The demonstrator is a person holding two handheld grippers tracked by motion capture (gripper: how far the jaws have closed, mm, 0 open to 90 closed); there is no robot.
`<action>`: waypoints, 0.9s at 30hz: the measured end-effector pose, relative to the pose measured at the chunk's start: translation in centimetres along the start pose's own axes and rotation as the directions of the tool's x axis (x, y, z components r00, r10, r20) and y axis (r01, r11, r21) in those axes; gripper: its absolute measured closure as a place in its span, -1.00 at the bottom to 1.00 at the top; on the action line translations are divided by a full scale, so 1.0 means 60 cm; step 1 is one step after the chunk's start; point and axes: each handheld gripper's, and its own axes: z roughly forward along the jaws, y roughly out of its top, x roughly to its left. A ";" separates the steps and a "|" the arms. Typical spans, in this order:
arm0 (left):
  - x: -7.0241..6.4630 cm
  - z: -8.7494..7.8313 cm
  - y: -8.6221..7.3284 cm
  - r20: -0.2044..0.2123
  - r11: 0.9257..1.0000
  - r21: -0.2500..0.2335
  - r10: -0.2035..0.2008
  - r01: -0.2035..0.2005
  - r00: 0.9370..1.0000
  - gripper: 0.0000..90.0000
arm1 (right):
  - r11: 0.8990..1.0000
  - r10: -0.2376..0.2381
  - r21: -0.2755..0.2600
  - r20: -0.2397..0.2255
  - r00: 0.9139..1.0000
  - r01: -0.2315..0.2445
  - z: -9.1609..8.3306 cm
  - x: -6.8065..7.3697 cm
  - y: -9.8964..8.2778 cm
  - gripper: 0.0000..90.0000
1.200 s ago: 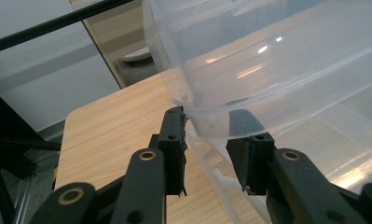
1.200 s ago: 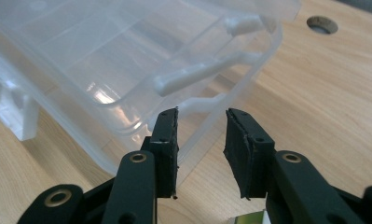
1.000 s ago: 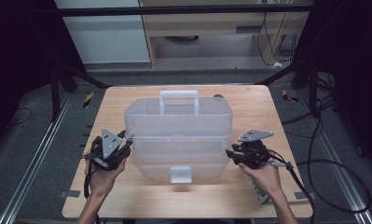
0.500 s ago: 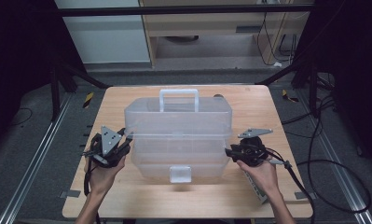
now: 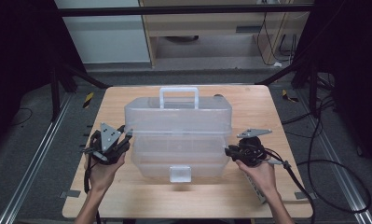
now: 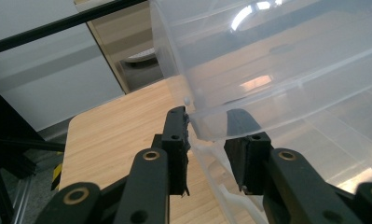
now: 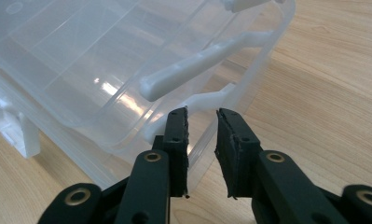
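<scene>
Flanking translucent ribbed plastic box (image 5: pixel 179 135) on pale woodgrain table (image 5: pixel 249 196).

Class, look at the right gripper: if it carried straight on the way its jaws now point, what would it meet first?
Most likely the clear plastic box: the right gripper points at the box's end, where a white link arm crosses just ahead. Its jaws have just been closing; how near they are is unclear.
</scene>
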 end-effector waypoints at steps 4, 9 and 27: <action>0.004 0.003 0.005 0.003 1.000 -0.008 -0.009 0.009 1.000 0.54 | 1.000 0.003 0.000 0.003 1.000 -0.003 -0.001 0.002 -0.001 0.65; 0.008 0.007 0.009 0.002 1.000 -0.012 -0.018 0.018 1.000 0.55 | 1.000 0.000 -0.001 0.000 1.000 0.000 0.000 0.002 -0.001 0.64; 0.021 0.016 0.020 0.025 0.999 -0.026 -0.042 0.042 0.999 0.55 | 1.000 -0.013 -0.005 -0.001 1.000 0.013 0.000 0.002 -0.002 0.65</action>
